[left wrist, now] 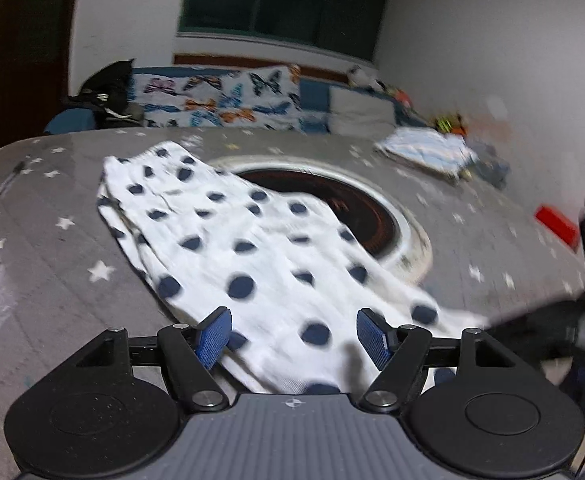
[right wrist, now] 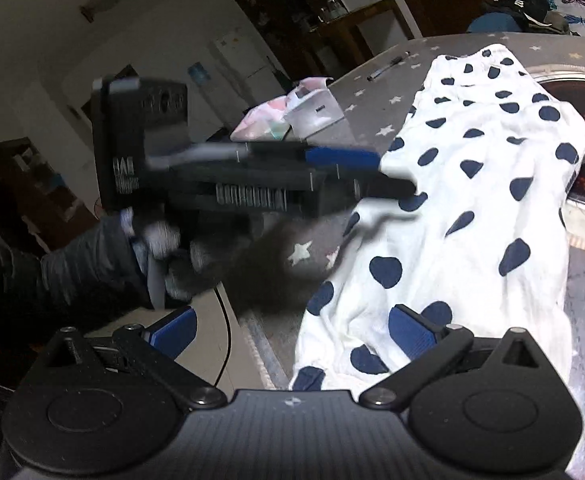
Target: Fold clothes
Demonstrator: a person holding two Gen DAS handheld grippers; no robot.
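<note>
The near hem of the polka-dot garment (left wrist: 252,240) is being cut off by the left gripper (left wrist: 294,338), whose blue pads are being held wide apart above the cloth, nothing clasped. The garment is being spread on a grey star-print tablecloth (left wrist: 52,280), partly covering a round inset burner (left wrist: 372,216). A folded blue-striped cloth (left wrist: 428,150) and a butterfly-print cover (left wrist: 220,100) are being shown only here. In the right wrist view, the right gripper (right wrist: 292,330) is likewise being held spread and empty, and a blurred side view of the left gripper is being caught.
</note>
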